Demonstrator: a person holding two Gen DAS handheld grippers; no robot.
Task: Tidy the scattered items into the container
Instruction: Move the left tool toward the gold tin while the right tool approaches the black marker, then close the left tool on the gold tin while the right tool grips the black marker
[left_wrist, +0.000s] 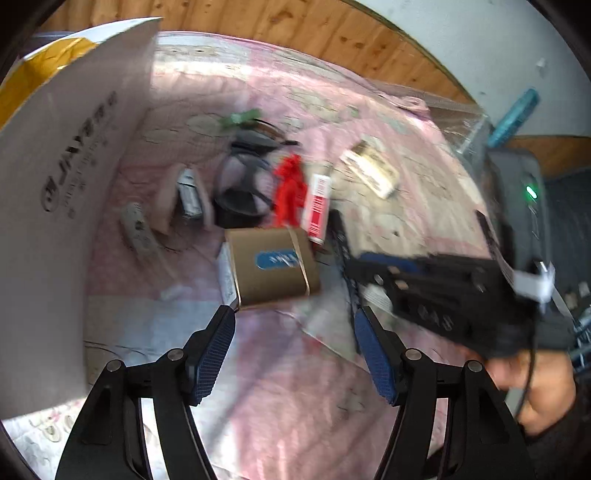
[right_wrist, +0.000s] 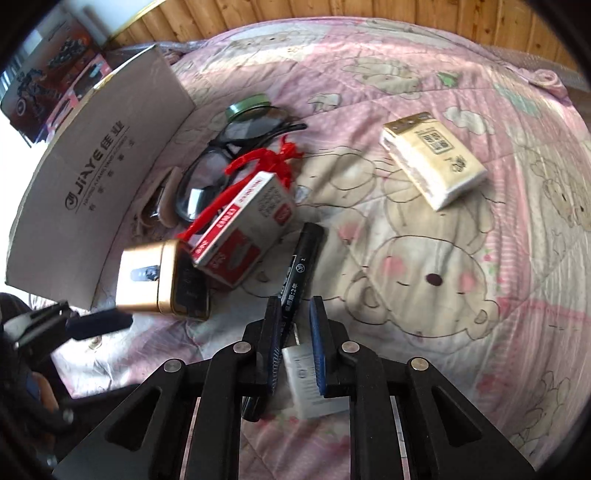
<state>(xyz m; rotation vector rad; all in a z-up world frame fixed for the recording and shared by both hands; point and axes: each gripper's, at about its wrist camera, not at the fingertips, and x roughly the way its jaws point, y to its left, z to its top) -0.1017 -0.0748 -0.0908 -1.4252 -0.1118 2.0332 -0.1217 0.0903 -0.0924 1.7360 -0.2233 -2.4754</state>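
My right gripper (right_wrist: 293, 314) is clamped on the black plastic marker pen (right_wrist: 301, 264), left gripper (left_wrist: 293, 332) wide & empty, next imo swing it to the grey cardboard box (right_wrist: 99, 166) at 10 o'clock.

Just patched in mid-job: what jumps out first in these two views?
The right hand-held gripper has its fingers around a black marker on the pink cartoon quilt. Left of it, clutter: a red-and-white box, a red cord, and glasses beside the large cardboard box. A tissue pack lies apart, far right.
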